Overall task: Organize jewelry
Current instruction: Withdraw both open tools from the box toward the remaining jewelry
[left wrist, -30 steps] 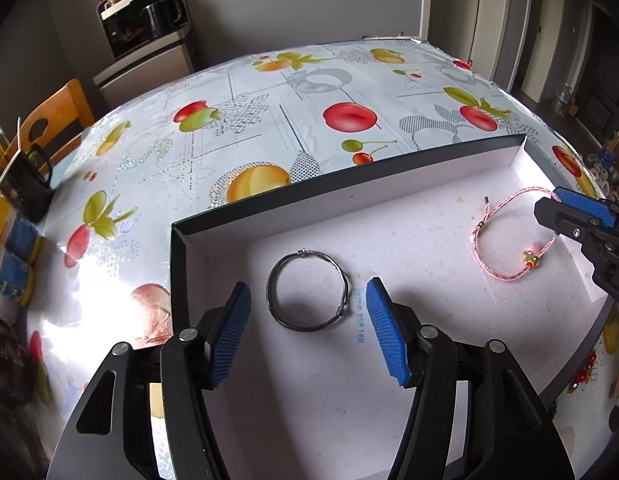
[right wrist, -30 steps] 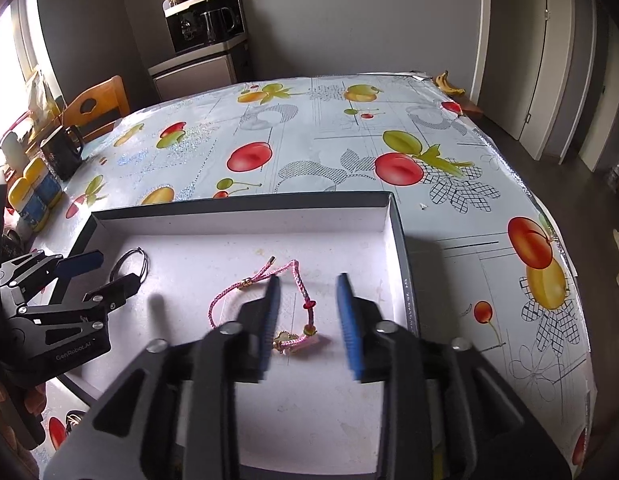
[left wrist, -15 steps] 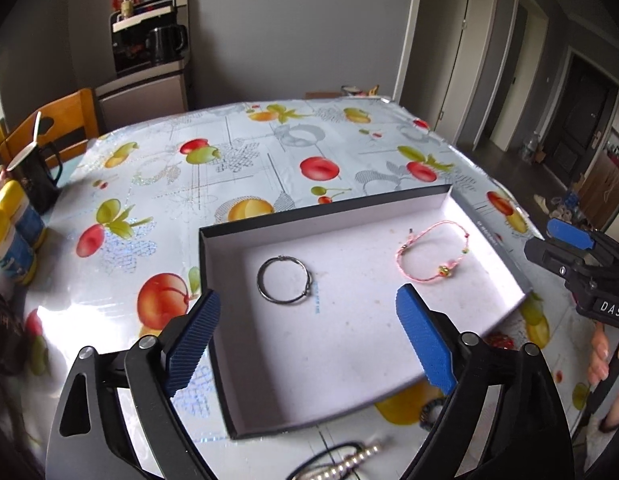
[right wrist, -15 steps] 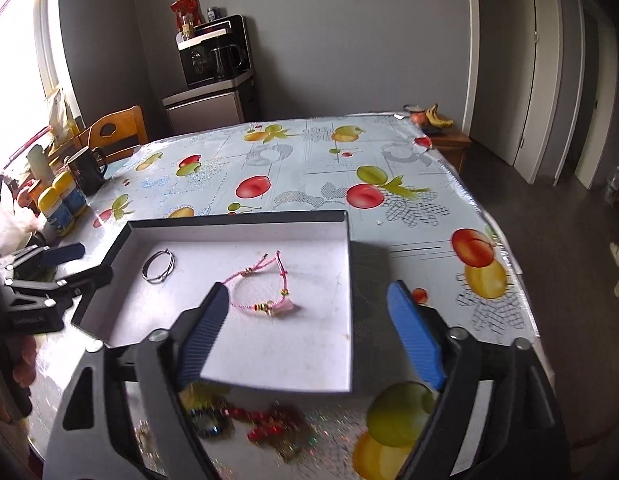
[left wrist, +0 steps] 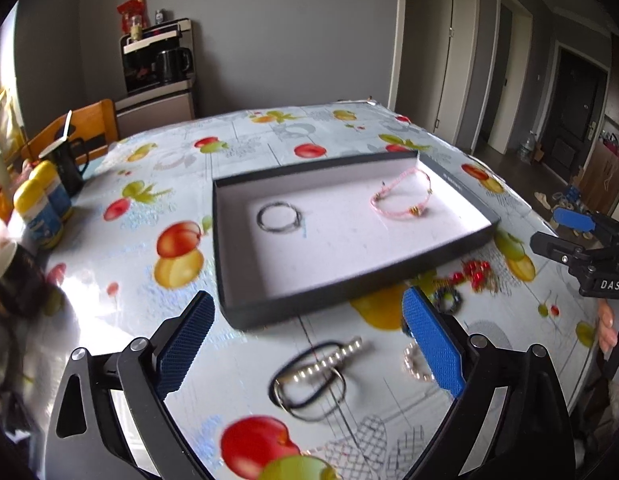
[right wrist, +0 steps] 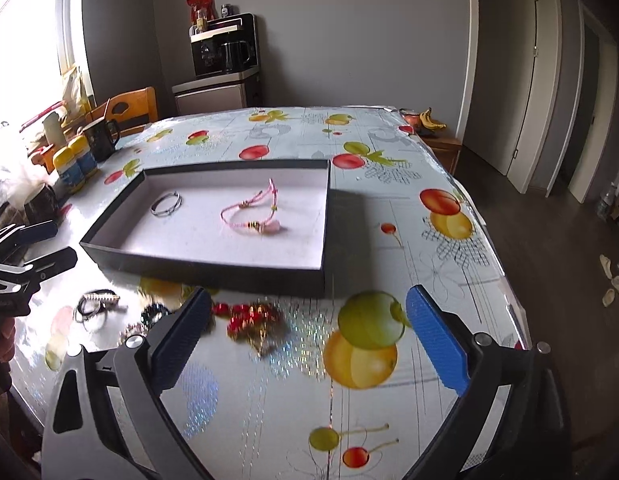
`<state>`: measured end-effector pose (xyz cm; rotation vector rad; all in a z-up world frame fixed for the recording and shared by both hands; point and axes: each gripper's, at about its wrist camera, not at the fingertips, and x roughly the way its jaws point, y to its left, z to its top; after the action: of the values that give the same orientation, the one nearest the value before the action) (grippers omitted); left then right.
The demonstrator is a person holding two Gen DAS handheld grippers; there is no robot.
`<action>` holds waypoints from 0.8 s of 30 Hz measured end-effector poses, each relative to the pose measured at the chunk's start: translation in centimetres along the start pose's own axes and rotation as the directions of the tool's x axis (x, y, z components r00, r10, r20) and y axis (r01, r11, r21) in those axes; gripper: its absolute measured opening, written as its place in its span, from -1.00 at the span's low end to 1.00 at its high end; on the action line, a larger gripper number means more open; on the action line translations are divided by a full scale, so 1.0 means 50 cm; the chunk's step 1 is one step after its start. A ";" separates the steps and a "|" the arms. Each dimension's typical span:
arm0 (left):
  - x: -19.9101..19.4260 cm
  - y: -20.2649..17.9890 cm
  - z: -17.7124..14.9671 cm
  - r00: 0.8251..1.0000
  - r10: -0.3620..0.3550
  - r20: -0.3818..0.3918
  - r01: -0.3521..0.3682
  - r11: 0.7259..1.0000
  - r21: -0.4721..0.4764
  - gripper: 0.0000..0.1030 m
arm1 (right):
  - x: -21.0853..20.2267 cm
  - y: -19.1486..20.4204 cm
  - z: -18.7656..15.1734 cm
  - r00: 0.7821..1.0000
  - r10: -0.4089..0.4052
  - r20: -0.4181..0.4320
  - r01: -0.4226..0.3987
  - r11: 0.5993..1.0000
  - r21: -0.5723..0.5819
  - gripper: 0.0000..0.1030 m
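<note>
Two pieces already lie in the shallow black tray [left wrist: 465, 196] on a fruit-print tabletop [left wrist: 157, 184]: a dark metal ring bracelet [left wrist: 278, 217] toward its left end and a pink cord bracelet [left wrist: 401, 196] toward its right, well apart. The rest waits loose on the cloth in front of the tray: a black band with a pearl bar [left wrist: 321, 368], a red bead piece [right wrist: 249, 316], a dark beaded ring [left wrist: 448, 299] and a pale bead loop [left wrist: 414, 362]. The left tongs [left wrist: 305, 348] and right tongs [right wrist: 309, 344] both tilt downward over this pile, jaws opening to full spread with nothing between them. The next pickup likely goes best one item at a time, with a low approach and the pads closing across a thin band rather than a tangle, then set down in bare tray space clear of the two bracelets.
</note>
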<state>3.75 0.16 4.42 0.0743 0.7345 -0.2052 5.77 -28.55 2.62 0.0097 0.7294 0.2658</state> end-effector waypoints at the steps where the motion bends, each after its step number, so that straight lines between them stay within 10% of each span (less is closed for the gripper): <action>1: 0.000 -0.007 -0.013 1.000 0.006 0.003 -0.006 1.000 0.007 0.87 | 0.002 0.002 -0.007 1.000 0.001 -0.005 -0.001 1.000 -0.003 0.87; 9: 0.014 -0.056 -0.065 1.000 0.027 0.010 -0.028 0.995 0.101 0.88 | 0.053 0.031 -0.049 0.997 0.018 -0.075 -0.020 0.999 -0.027 0.73; 19: 0.016 -0.072 -0.077 1.000 0.017 0.005 -0.017 0.992 0.128 0.88 | 0.083 0.059 -0.048 0.992 0.029 -0.126 -0.035 0.998 -0.044 -0.11; 24: 0.021 -0.071 -0.078 1.000 0.017 -0.012 -0.016 0.992 0.125 0.88 | 0.097 0.062 -0.041 0.989 0.033 -0.141 -0.038 0.999 -0.035 -0.18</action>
<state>1.20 -2.92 0.85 0.2008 0.7335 -0.2351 7.14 -24.52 -1.78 -0.0325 0.8646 0.3165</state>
